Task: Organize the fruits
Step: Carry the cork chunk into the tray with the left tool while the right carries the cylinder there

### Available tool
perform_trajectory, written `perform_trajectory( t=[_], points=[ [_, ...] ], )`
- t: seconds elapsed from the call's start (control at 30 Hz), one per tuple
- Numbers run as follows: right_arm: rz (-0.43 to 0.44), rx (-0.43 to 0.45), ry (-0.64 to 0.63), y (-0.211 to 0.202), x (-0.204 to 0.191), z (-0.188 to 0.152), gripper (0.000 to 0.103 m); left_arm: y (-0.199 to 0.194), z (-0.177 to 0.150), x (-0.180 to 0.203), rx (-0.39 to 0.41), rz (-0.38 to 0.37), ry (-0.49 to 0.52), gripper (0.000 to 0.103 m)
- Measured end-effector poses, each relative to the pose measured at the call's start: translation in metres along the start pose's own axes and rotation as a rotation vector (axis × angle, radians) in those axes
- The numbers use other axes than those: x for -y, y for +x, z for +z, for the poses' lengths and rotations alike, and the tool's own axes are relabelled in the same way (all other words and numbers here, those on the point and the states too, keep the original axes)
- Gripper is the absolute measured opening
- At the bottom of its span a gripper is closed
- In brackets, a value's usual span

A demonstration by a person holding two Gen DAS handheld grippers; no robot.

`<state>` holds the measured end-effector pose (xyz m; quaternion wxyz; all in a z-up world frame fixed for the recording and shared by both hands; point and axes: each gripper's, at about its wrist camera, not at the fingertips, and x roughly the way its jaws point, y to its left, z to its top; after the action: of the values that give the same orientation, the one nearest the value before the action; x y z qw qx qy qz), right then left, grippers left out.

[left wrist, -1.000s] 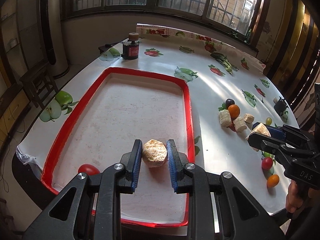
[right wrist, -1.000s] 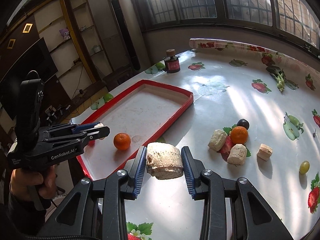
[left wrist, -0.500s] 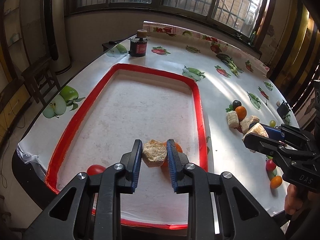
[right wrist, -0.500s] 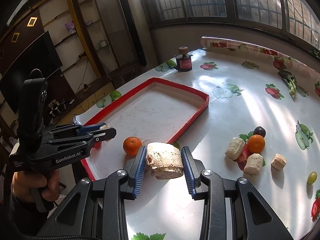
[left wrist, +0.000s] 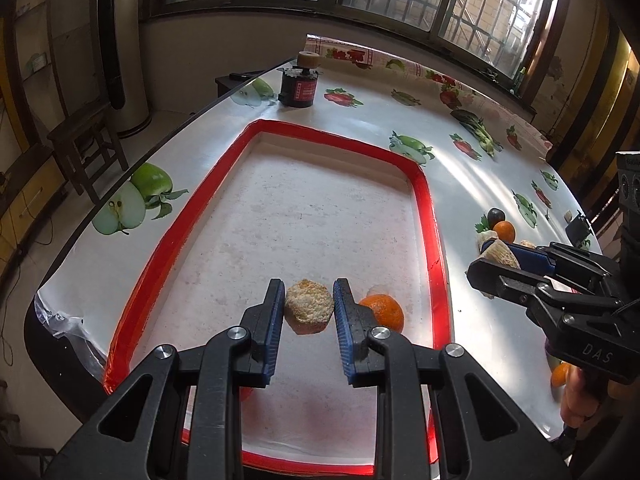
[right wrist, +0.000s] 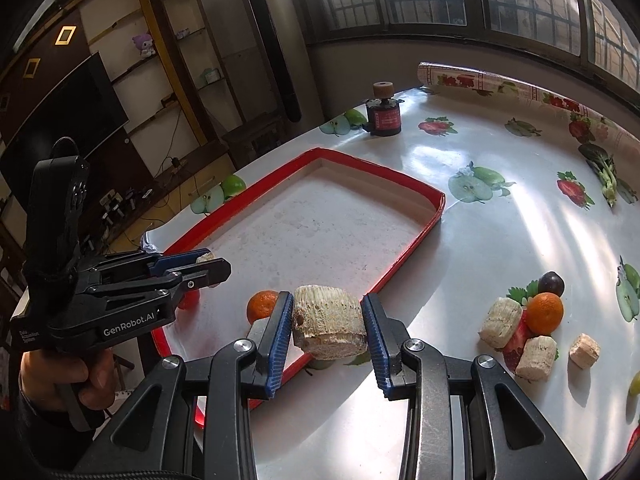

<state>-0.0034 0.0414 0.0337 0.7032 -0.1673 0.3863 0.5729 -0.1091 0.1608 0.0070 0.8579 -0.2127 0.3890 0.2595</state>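
The left gripper (left wrist: 308,312) is clamped on a small pale chunk (left wrist: 308,308), holding it above the near end of the red tray (left wrist: 424,184). An orange (left wrist: 382,312) lies on the tray floor just beside the right-hand pad, and a red fruit (right wrist: 190,298), mostly hidden, sits near the tray's near left corner. If the chunk is let go from this height it could bounce or roll into the orange and knock it along the tray.

The right gripper (right wrist: 328,324) grips a larger ridged pale piece (right wrist: 330,320) and hovers over the tray's near right edge, partly above the table (right wrist: 500,208). Released here, the piece could catch the raised red rim and tumble onto the tablecloth rather than into the tray. The two tools are also close together, so a hasty move could make them collide.

Farther off on the table wait more pale pieces (right wrist: 500,322), another orange (right wrist: 544,312), a dark plum (right wrist: 551,283) and a green grape (right wrist: 635,384) at the frame edge. These round fruits can roll on the glossy cloth if nudged. A small dark jar (left wrist: 301,86) stands beyond the tray, well clear.
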Motion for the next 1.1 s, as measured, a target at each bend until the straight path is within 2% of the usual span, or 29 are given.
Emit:
perform_trajectory(
  t=[0.47, 0.8, 0.97, 1.1],
  points=[
    [0.018, -0.069, -0.007, 0.067, 0.001, 0.035, 0.036, 0.028, 0.019, -0.024, -0.048, 0.025, -0.03, 0.022],
    [0.005, -0.136, -0.029, 0.104, 0.0, 0.032, 0.036, 0.046, 0.012, -0.03, -0.103, 0.035, -0.044, 0.022],
    [0.0, -0.131, -0.031, 0.106, -0.001, 0.03, 0.037, 0.044, 0.012, -0.03, -0.1, 0.051, -0.054, 0.023],
    [0.009, -0.121, -0.016, 0.101, 0.0, 0.029, 0.041, 0.041, 0.01, -0.028, -0.091, 0.089, -0.042, 0.033]
  ],
)
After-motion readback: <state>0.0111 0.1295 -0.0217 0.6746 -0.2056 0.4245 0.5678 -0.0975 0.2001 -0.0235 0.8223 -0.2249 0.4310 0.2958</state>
